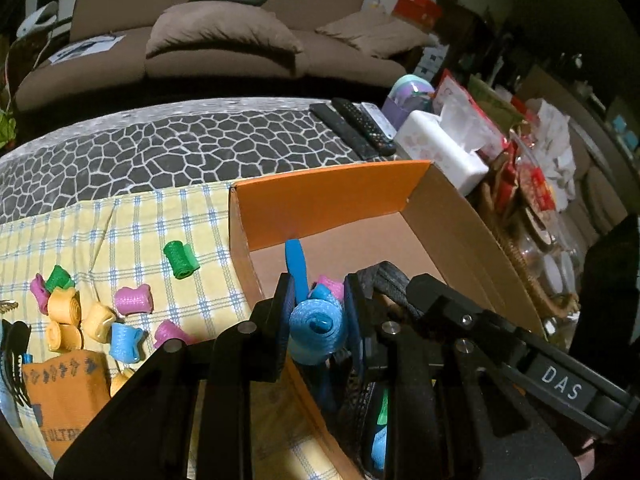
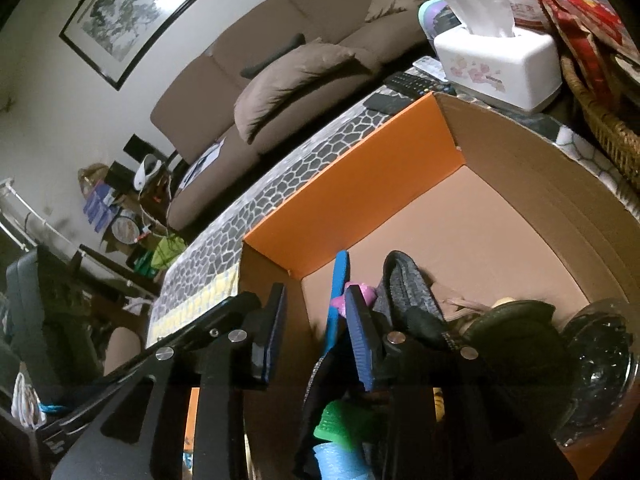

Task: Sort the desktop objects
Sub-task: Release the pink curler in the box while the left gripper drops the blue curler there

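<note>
We are gripping one light blue roll [image 1: 317, 330] in the left gripper [image 1: 318, 312]; its two fingers are closed against the roll's sides, and the roll is sitting over the near left wall of the cardboard box [image 1: 460, 216]. We are holding the right gripper [image 2: 314, 332] with its two fingers parted and nothing between them; it is hanging over the same wall of the box [image 2: 520, 184] from the other side.

Inside the box we are seeing one upright blue strip [image 1: 295, 266], one pink roll [image 1: 331, 282], one dark woven strap [image 2: 404, 284], one green roll [image 2: 340, 422] and one more light blue roll [image 2: 340, 462]. All are lying toward the near end. The far half of the box floor is bare up to the orange end wall [image 1: 320, 204].

On the checked cloth [image 1: 132, 232] left of the box we are counting two green rolls [image 1: 181, 259], three pink rolls [image 1: 134, 300], at least three yellow rolls [image 1: 63, 306] and one blue roll [image 1: 126, 342]; the exact yellow count cannot be determined. One orange packet [image 1: 68, 388] is lying near the cloth's front edge.

Beyond the box, three remote controls [image 1: 352, 126] are lying side by side, and one white tissue box [image 1: 444, 152] is standing just beside the box's far right corner. The patterned tabletop [image 1: 180, 148] behind the cloth is open up to its far edge.
</note>
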